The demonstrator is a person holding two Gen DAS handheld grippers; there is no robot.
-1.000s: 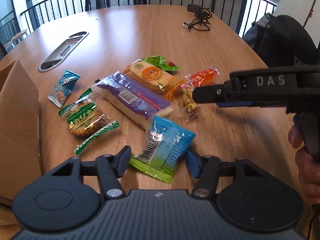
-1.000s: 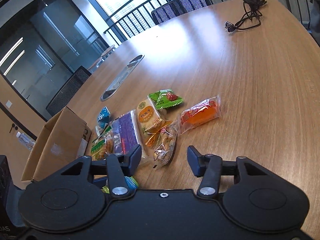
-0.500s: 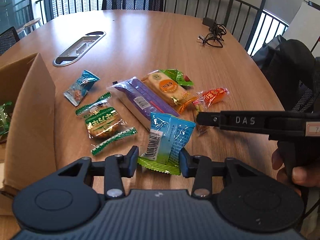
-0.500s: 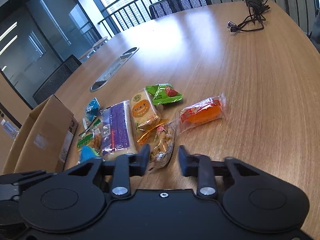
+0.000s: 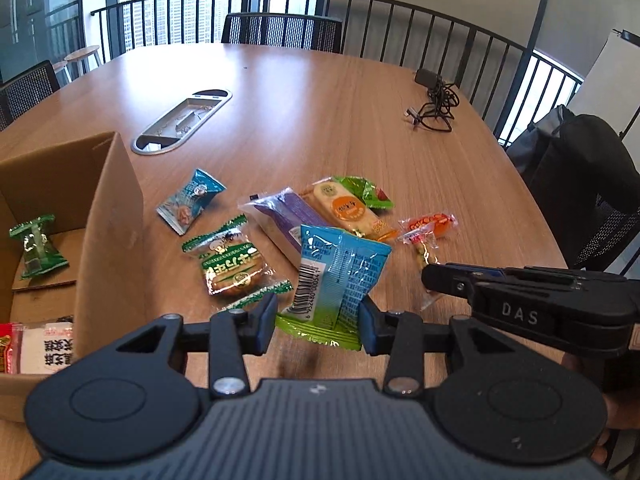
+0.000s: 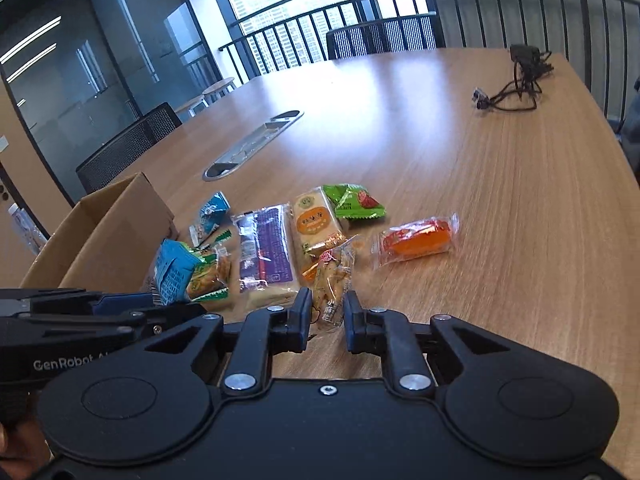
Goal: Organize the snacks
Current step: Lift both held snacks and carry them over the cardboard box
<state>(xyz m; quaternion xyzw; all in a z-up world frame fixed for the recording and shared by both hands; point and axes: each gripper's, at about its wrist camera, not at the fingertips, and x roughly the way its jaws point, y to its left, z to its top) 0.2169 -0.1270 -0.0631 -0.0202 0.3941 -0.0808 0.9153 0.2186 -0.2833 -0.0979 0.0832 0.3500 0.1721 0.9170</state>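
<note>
Left gripper (image 5: 319, 326) has its fingers clamped on the bottom edge of the blue-and-green packet (image 5: 338, 280), which looks lifted clear of the tabletop at the near edge, upper part standing free. Right gripper (image 6: 327, 322) sits just beside it, fingers nearly closed around the tail of a clear candy bag (image 6: 333, 280); can't tell if the pads are actually biting the film or just bracketing it, and most of that bag lies on the wood. The cardboard box (image 5: 114, 240) stands at the near left corner of the table, with a green packet (image 5: 36, 246) and a red-and-white one (image 5: 36, 346) already inside. Loose on the tabletop behind the grippers: a green-trimmed biscuit pack (image 5: 234, 264), a small teal packet (image 5: 191, 200), a long purple pack (image 5: 280, 216), an orange cracker pack (image 5: 346, 210) overlapping a green strawberry packet (image 5: 366, 192), and an orange jelly pack (image 5: 432, 224) to the right. Cable tangle (image 5: 436, 108) at the far right edge, well apart. Risks: the left grip is on a thin seam only, so the packet could swing or slide out on the way over the box wall. The two grippers are nearly touching, so a sideways move left may clip the right one. If the right grip is marginal, the slick film pulls free on lift, or drags the cracker pack it touches.
</note>
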